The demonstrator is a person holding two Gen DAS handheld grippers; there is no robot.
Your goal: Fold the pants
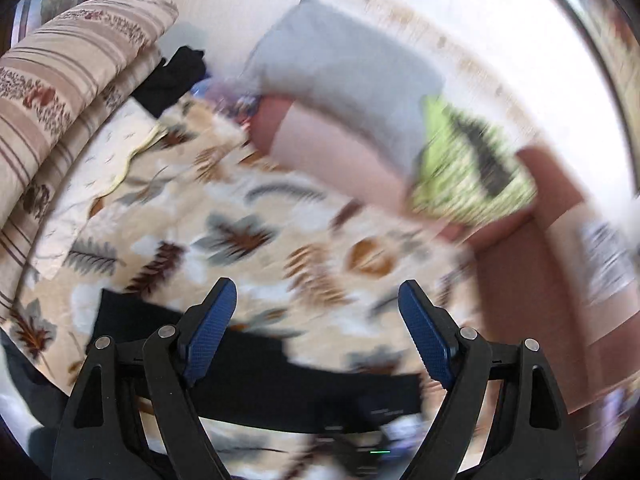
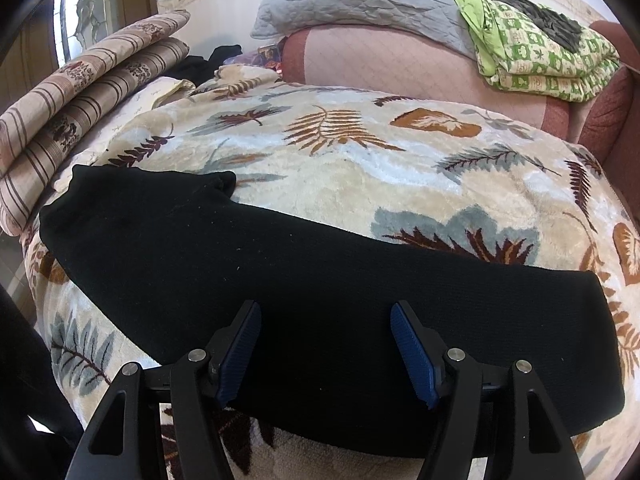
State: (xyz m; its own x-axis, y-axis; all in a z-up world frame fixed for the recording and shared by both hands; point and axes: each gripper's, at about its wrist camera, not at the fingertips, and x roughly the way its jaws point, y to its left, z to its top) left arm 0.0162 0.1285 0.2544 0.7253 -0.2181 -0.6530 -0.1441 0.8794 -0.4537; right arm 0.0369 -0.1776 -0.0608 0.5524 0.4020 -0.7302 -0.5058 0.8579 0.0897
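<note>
Blue-padded right tongs (image 2: 326,354) sit nearest the lens, spread wide with nothing between the pads, held low over the black pants (image 2: 280,280). These pants lie flat as one long dark band across a plush blanket (image 2: 360,168) printed with leaves and ferns, which covers the bed; their broad end reaches toward the right and the narrower end toward the left, close to a stack of striped cushions (image 2: 76,108). Behind the blanket, a grey quilted pillow (image 2: 352,0) and a folded green patterned cloth (image 2: 536,56) rest on a pink sofa back (image 2: 384,60). Through the left wrist camera, much blurred, the left tongs (image 1: 316,332) also stand open and empty, above the blanket (image 1: 240,216), with the pants (image 1: 256,380) passing just beneath them.
</note>
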